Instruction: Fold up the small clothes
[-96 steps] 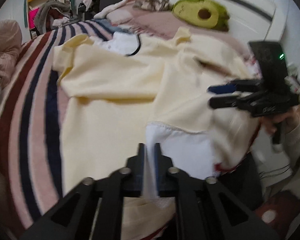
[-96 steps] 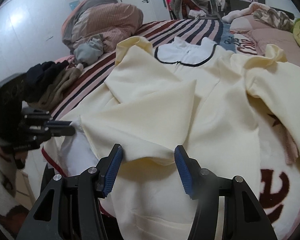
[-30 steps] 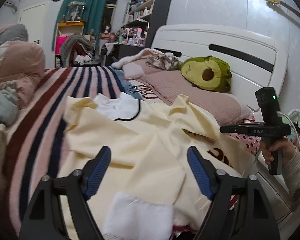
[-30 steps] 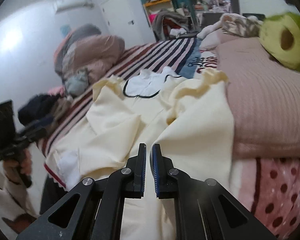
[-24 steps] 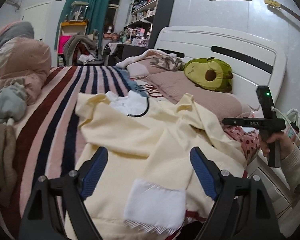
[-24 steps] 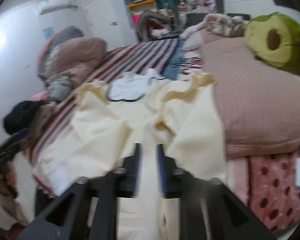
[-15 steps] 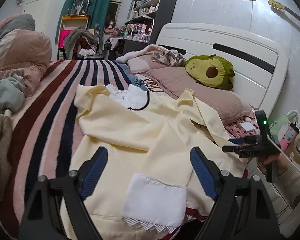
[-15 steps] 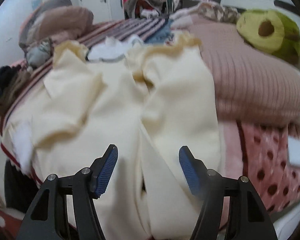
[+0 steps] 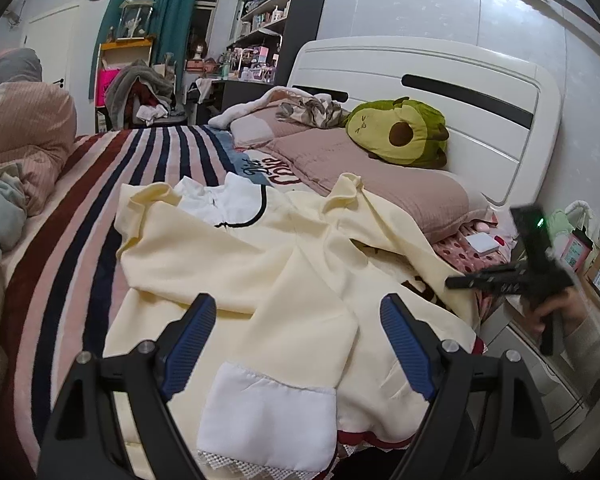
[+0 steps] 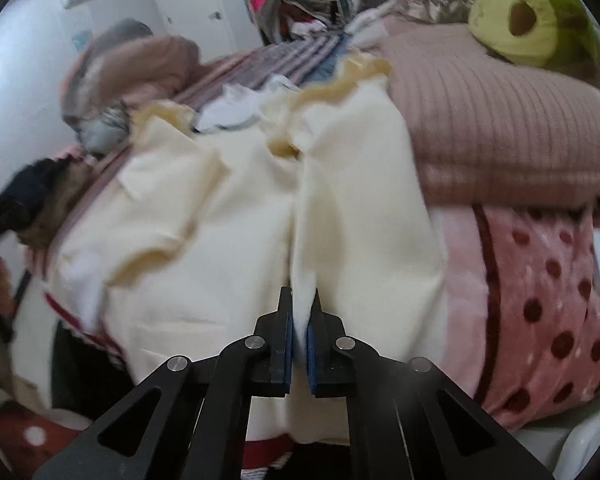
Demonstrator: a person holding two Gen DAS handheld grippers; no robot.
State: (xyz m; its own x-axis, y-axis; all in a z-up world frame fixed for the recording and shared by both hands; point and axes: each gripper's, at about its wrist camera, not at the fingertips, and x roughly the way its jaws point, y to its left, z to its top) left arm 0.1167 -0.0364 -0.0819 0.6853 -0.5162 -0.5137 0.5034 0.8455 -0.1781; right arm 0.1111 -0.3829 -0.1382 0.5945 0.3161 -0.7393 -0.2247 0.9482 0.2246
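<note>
Garment: the cream garment [image 9: 260,280] is lying spread across the striped bed [image 9: 80,200], filling the centre of both views; its white cuff [image 9: 268,412] is sitting at lower centre.
Right gripper [image 10: 299,344]: fingers having just closed — now pinching a raised fold of the cream garment at lower centre, the picture blurring.
Left gripper [image 9: 296,344]: fingers standing spread wide, hovering over the cuff — gripping nothing.
Pillow [image 9: 380,176]: the avocado plush [image 9: 400,136] is resting on it, upper right.
</note>
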